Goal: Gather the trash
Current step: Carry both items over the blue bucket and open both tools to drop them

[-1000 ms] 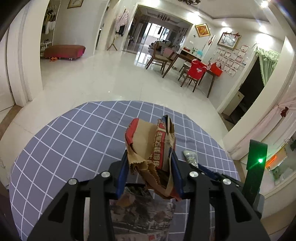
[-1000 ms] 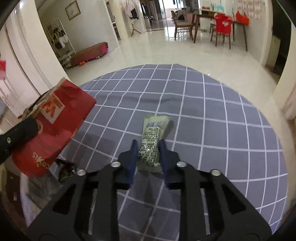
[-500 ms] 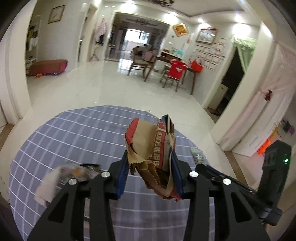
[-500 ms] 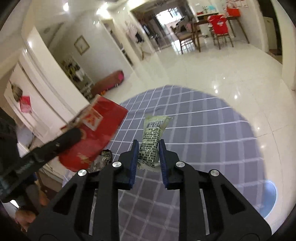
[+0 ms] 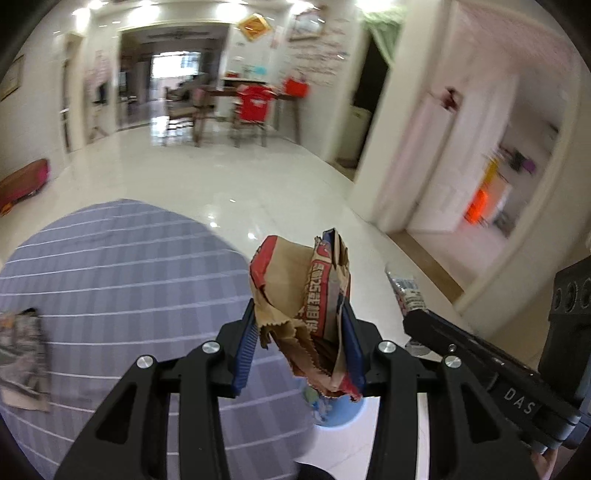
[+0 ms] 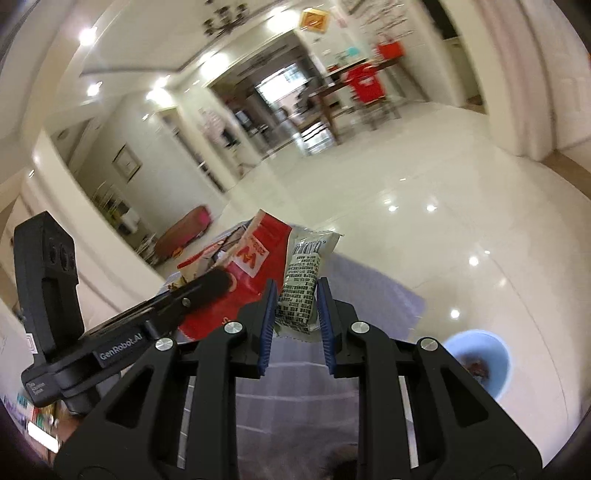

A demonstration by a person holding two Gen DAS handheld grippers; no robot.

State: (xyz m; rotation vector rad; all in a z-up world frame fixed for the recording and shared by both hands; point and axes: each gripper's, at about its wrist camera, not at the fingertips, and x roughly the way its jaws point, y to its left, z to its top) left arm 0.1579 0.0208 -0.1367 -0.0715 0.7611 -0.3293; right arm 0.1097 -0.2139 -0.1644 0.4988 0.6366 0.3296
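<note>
This is a home — far past the jaws stand a dining table, chairs, wall pictures and a shiny floor.

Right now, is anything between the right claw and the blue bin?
Nothing. In the right wrist view only shiny floor separates the right claw, shut on the green wrapper, from the blue bin.

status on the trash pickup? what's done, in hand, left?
Done: the blue bin on the floor already has some dark scraps in it.
In hand: left gripper is clamped on a crumpled paper bag; right gripper on a pale printed wrapper. Neither is dropped yet.
Left: a crumpled wrapper lies on the checked tablecloth.
</note>
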